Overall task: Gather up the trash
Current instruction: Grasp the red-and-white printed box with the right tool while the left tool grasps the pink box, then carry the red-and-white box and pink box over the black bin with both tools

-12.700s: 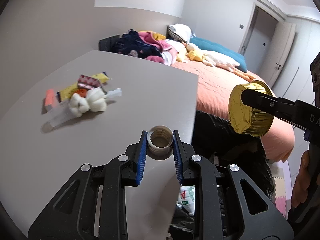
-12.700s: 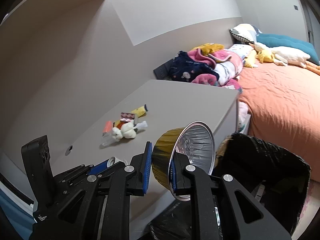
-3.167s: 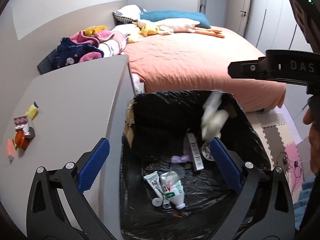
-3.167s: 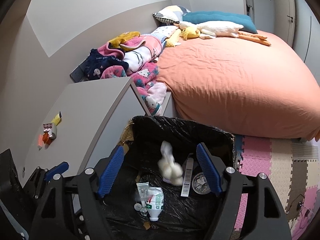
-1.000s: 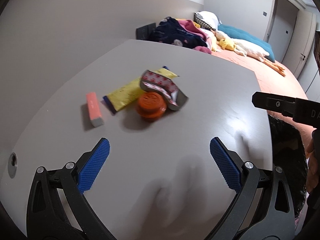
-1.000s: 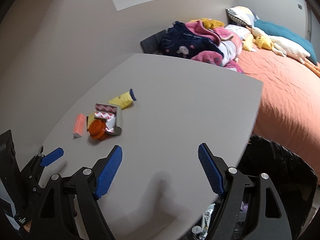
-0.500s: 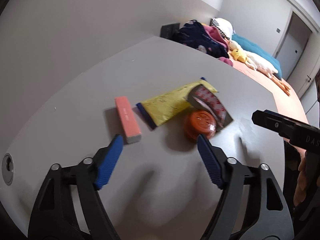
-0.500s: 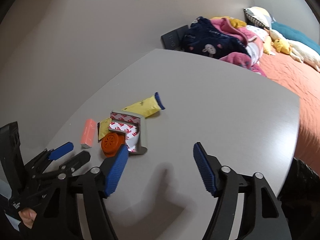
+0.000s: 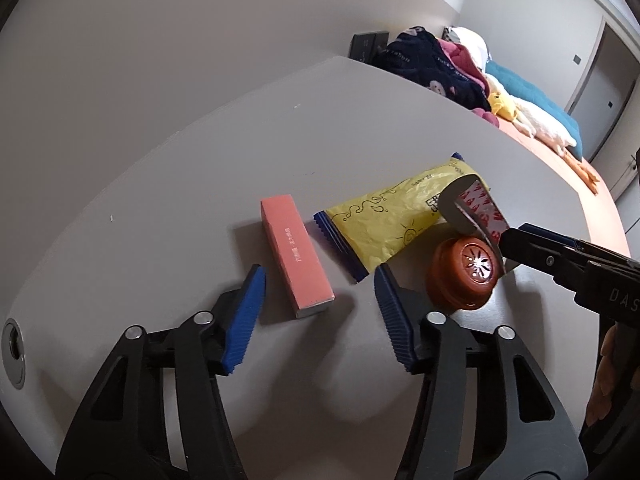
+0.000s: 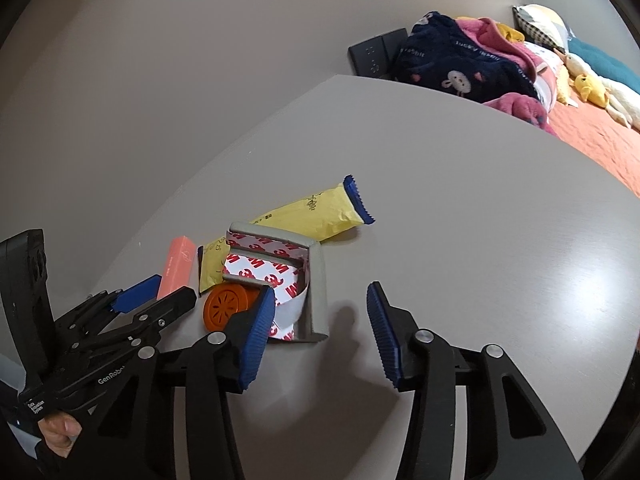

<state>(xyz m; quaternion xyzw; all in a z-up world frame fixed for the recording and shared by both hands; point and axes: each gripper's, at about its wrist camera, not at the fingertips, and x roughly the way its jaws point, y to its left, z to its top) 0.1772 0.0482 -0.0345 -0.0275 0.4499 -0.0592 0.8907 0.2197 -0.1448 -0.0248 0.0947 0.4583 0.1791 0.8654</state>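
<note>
Both grippers have swung away from the bin and dropped over the leftover pile on the table [image 9: 168, 184], and their jaws have just been closing, nothing pinched yet. The left gripper [image 9: 320, 312] is half apart, with the near end of the pink box [image 9: 296, 258] just ahead of its tips. The right gripper [image 10: 320, 332] is half apart too, one finger [image 10: 256, 340] in front of the tape strip [image 10: 272, 276] and orange cap [image 10: 228, 304], which lie against the yellow wrapper [image 10: 316, 212]. So it looks like the reach-and-grab step: next I'd guess each needs to ease forward, straddle one piece, then clamp.
</note>
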